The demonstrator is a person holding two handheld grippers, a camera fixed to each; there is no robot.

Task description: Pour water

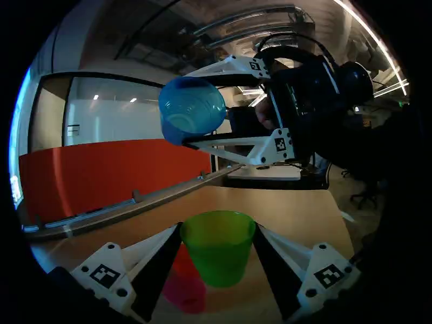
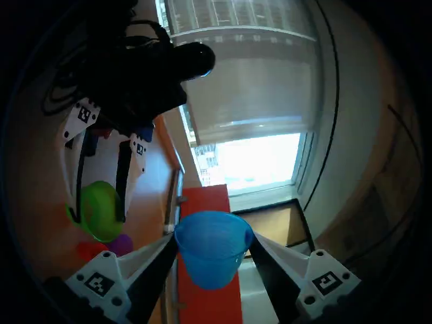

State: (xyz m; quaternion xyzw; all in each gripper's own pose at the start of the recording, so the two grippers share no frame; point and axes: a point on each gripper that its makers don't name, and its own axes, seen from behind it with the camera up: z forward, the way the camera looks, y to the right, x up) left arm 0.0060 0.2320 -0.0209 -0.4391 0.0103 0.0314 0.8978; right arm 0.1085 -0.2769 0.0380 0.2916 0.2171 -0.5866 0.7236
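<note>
– Status, left hand-held gripper (image 1: 217, 233)?
– Fingers closed in on green cup (image 1: 218, 259), one each side, both pressing. Cup's upright, mouth up, right at the fingertips, held above the wooden counter (image 1: 302, 210).
– And right hand-held gripper (image 2: 213, 237)?
– Pinching blue cup (image 2: 212, 262) btw both fingers, at the tips. In left gripper view it's up high & ahead of the left hand-held gripper, fingers pointing sideways. So blue cup is tipped over, mouth facing the camera & a bit down.
– Blue cup near the green one?
– Higher & farther out from the left fingertips, well apart, not touching.
– Water?
– Can't tell, for either cup.
– Anything else nr the two?
– Pink cup (image 1: 186, 294) + red cup (image 1: 186, 259) just below the left hand-held gripper's fingertips, down on the counter, close together. Whether they touch, can't tell.
– Background?
– Orange-red partition (image 1: 108, 173) past the counter's far edge, ahead & to the left of the left hand-held gripper. Bright window (image 2: 248, 162) straight ahead of the right hand-held gripper, beyond the blue cup.
</note>
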